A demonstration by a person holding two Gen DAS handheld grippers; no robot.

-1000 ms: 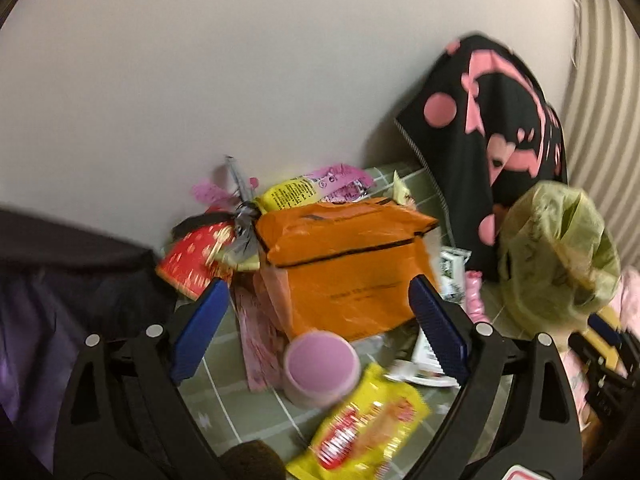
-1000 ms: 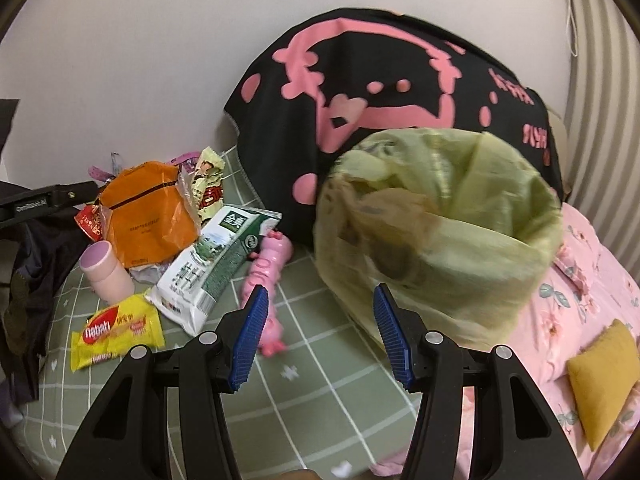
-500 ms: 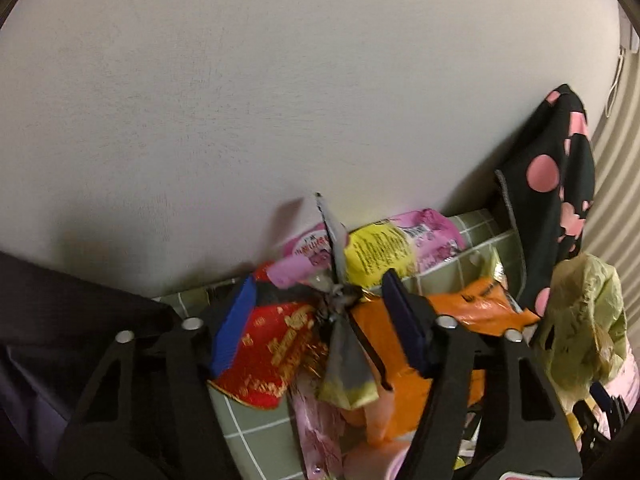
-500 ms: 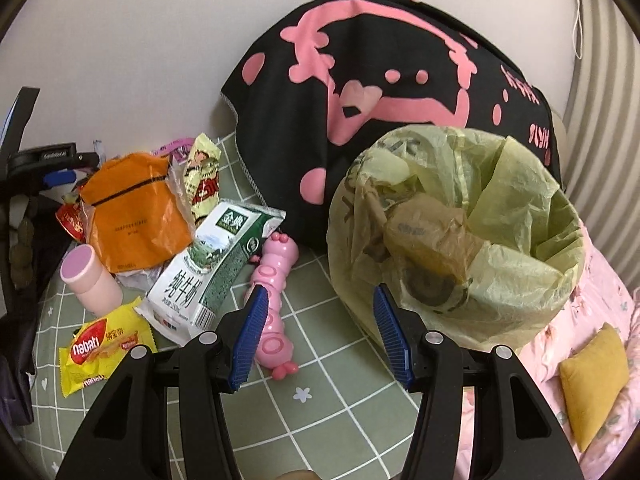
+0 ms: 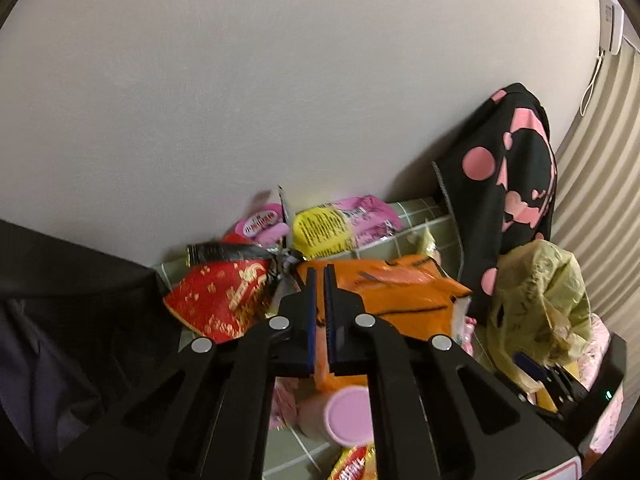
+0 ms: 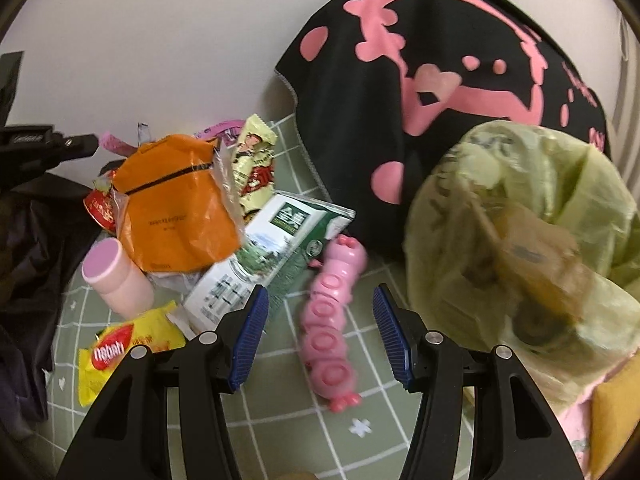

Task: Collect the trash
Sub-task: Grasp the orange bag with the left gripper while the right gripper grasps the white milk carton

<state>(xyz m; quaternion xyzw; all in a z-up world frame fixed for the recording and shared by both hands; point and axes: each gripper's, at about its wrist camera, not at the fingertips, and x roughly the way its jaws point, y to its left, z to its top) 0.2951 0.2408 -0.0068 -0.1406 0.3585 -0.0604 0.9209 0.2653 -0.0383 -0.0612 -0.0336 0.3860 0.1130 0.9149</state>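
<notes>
Around you on the green checked bedsheet (image 6: 280,408) the litter lies heaped against the pale wall (image 5: 280,80): a red foil wrapper with gold print (image 5: 218,300), a pink and yellow snack packet (image 5: 340,226) behind it, a cream snack wrapper with a cartoon figure (image 6: 256,168), a green and white milk carton lying flat (image 6: 272,256), a pink cylindrical plastic bottle (image 6: 116,280) and a yellow wafer packet with a red logo (image 6: 124,348). A pink caterpillar-shaped plastic toy (image 6: 332,320) lies just beside the carton, and a black cloth with pink shapes (image 6: 420,80) is propped against the wall behind everything. At the left edge a dark garment (image 5: 60,320) borders the heap.

The crumpled orange plastic bag with a black line (image 6: 176,204) sits on top of the pile, overlapping the carton and touching the bottle. Your left gripper (image 5: 319,284) has just been closing and its blue pads now stand together with a fold of that orange bag pinched between them; the red foil wrapper lies just to its left and the bottle's cap just below it.

Your right gripper (image 6: 318,336) has its pads spread wide with nothing between them but the toy lying on the sheet beneath. The yellow-green plastic trash bag (image 6: 540,240) stands open just to its right, with brownish rubbish already inside
</notes>
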